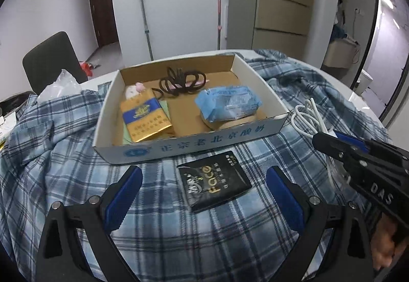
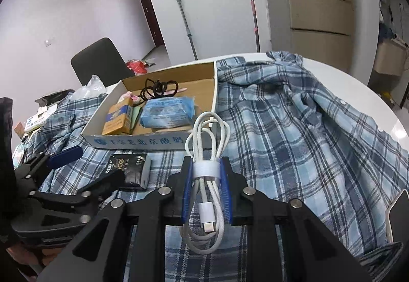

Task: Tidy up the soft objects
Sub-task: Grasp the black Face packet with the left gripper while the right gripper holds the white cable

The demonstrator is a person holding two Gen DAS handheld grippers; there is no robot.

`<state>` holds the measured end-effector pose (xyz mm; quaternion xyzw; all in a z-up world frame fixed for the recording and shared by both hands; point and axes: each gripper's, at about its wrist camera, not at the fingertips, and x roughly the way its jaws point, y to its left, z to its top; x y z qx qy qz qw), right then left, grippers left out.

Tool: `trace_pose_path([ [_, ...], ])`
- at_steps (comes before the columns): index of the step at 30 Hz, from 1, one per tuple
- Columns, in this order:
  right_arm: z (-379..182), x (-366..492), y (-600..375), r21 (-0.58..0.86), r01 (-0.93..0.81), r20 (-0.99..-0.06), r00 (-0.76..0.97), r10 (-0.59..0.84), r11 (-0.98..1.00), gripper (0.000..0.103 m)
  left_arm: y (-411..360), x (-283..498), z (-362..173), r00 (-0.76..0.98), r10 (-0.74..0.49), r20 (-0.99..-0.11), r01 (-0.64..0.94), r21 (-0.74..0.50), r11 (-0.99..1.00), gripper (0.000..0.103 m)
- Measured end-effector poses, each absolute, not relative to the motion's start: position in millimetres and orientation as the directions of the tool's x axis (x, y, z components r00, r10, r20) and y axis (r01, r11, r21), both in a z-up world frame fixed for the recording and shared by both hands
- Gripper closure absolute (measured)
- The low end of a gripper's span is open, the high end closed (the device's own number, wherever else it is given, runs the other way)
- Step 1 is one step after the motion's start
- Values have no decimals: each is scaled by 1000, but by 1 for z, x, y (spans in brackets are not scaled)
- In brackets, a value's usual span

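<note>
A shallow cardboard box (image 1: 199,145) (image 2: 143,141) stands on a blue plaid shirt (image 1: 64,167) (image 2: 306,133). It holds a gold and blue pack (image 1: 144,117), dark hair ties (image 1: 180,81) and a blue tissue packet (image 1: 227,102). A black "face" packet (image 1: 213,181) (image 2: 130,167) lies in front of the box, between the fingers of my open left gripper (image 1: 204,179). My right gripper (image 2: 205,167) is shut on a coiled white USB cable (image 2: 207,144), held just right of the box. The right gripper also shows in the left wrist view (image 1: 329,141).
The shirt covers a white round table (image 2: 358,87). A clear plastic bag (image 1: 61,85) and small boxes (image 2: 35,121) lie at the left. A dark chair (image 1: 51,59) stands behind the table. Two mop handles (image 1: 144,13) lean on the wall.
</note>
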<state>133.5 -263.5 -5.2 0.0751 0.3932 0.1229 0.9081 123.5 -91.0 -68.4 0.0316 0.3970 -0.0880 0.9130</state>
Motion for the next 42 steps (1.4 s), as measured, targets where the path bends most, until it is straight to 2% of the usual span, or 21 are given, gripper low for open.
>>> trace_pose_path([
  [2, -6, 135, -264, 238, -157, -701, 655, 282, 958, 83, -97, 125, -70, 657, -180, -732, 226, -37, 973, 4],
  [4, -6, 134, -266, 245, -152, -698, 658, 283, 958, 83, -104, 123, -72, 670, -142, -729, 223, 14, 975, 4],
  [21, -4, 134, -267, 248, -163, -696, 656, 292, 955, 83, -96, 145, -95, 588, -35, -808, 111, 38, 993, 4],
  [24, -2, 133, -264, 237, -179, -688, 663, 295, 955, 83, -90, 138, -93, 600, -16, -800, 101, 57, 993, 4],
  [30, -2, 131, -262, 228, -187, -686, 665, 294, 955, 83, -75, 128, -80, 626, -49, -778, 93, 12, 996, 4],
  [34, -3, 133, -263, 232, -183, -694, 657, 295, 955, 83, -83, 134, -79, 620, -126, -774, 169, -25, 985, 4],
  [37, -3, 133, -264, 236, -183, -691, 659, 297, 954, 83, -87, 143, -84, 617, -52, -785, 134, 39, 990, 4],
  [39, -3, 133, -263, 231, -192, -693, 656, 300, 954, 83, -83, 146, -88, 589, -129, -798, 166, -37, 985, 4],
  [42, -3, 132, -260, 214, -203, -696, 655, 295, 955, 83, -83, 146, -93, 587, -109, -802, 155, -20, 988, 4],
])
